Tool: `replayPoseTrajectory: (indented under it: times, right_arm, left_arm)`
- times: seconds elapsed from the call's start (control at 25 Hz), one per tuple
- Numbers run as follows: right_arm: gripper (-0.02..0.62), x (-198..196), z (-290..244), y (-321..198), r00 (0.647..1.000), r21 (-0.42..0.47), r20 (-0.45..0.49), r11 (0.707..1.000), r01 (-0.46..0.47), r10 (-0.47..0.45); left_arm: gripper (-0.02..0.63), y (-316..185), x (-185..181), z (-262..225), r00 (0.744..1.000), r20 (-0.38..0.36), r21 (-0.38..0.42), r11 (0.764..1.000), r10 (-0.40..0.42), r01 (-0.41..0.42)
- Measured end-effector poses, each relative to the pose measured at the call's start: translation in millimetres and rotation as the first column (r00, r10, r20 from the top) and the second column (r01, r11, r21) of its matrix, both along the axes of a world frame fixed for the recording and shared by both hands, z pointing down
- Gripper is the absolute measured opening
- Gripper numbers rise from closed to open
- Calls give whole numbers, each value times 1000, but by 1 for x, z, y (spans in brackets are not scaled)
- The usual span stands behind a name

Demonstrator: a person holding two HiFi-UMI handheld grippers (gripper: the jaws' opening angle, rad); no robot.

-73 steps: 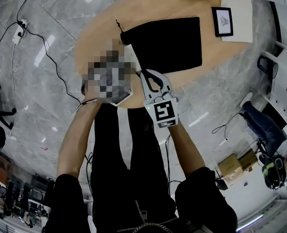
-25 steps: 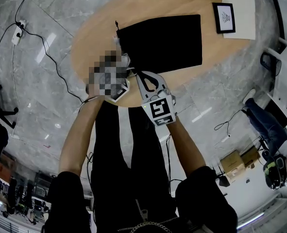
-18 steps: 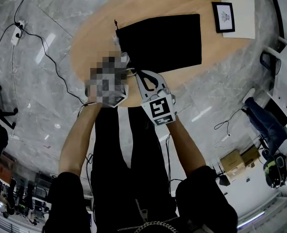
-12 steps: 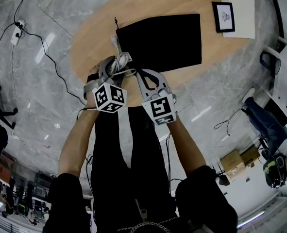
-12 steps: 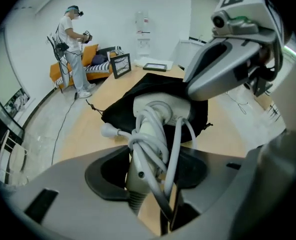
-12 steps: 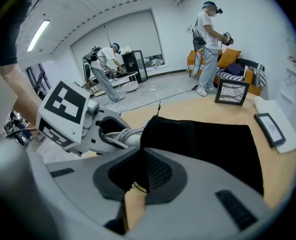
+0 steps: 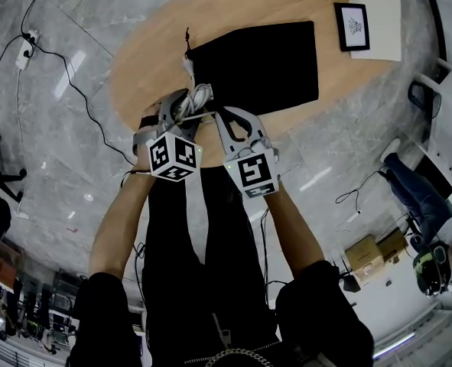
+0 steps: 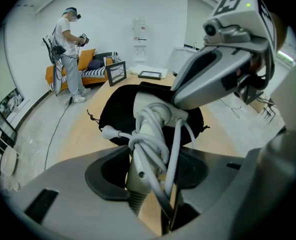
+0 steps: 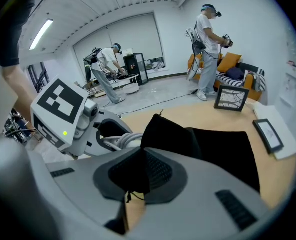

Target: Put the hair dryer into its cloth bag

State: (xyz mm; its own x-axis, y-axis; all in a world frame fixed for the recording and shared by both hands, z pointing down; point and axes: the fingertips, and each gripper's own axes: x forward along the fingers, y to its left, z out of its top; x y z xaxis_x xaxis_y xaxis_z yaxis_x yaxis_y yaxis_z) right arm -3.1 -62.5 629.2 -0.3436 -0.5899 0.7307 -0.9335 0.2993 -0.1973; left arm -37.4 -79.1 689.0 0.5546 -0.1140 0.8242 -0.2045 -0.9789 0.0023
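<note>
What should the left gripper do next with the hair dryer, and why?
Probably push the hair dryer forward, head first, under the raised edge of the bag. The fingers of the left gripper have just been closing on its handle; the right gripper, shut on the bag's near edge, holds that edge off the table beside the dryer.

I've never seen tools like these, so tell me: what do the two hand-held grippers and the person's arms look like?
Both the left gripper and the right gripper are smooth light-grey shells tapering to two fingers lined with dark textured pads. Each carries a white cube printed with black square markers and a small green light. The person wears black short sleeves.
</note>
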Motion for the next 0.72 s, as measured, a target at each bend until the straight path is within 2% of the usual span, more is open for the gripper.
replayPoseTrajectory:
  times: [0.4, 0.72]
  right_arm:
    - [26, -2, -3, 5, 1000, -7, -9, 1000, 27, -27]
    - [26, 8, 4, 7, 999, -37, -27, 999, -31, 31]
  left_arm:
    - [222, 4, 18, -1, 999, -15, -11, 999, 45, -45]
    - [221, 20, 27, -6, 995, -27, -14, 995, 96, -96]
